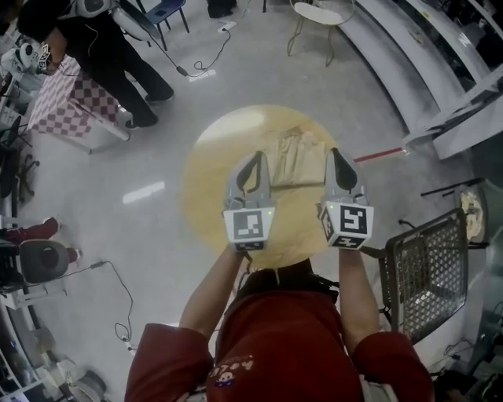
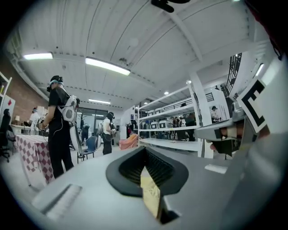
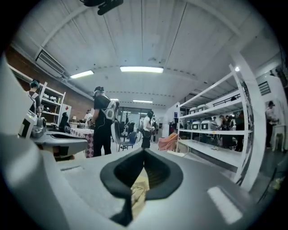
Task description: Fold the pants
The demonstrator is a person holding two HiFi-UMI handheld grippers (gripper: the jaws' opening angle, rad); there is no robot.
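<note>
Pale grey floor is spreading around a round yellow worktop (image 1: 206, 196), which the head view is showing from almost straight above. Over the worktop's middle, the left gripper (image 1: 253, 166) and the right gripper (image 1: 339, 163) are hovering side by side, apart from each other and both pointing away from the person in the red shirt (image 1: 291, 345).

The tan pants (image 1: 297, 157) are lying spread over the worktop's centre between the two grippers. One straight edge of the cloth is running from gripper to gripper. Whether the rest of the cloth is touching the worktop I cannot tell.

In the left gripper view, the left gripper (image 2: 146, 173) is showing its jaws closed, pinching a flat strip of the pants (image 2: 150, 194). In the right gripper view, the right gripper (image 3: 143, 170) is likewise showing closed jaws, clamping a crumpled fold of the pants (image 3: 138, 191).

Off the worktop's upper left, a person in black (image 1: 106, 47) is standing beside a checked table (image 1: 67, 106). Beyond its far side a white chair (image 1: 318, 16) is standing. A metal mesh chair (image 1: 428, 271) is sitting off the worktop's right side, and long white shelves (image 1: 424, 55) are running past its upper right.
</note>
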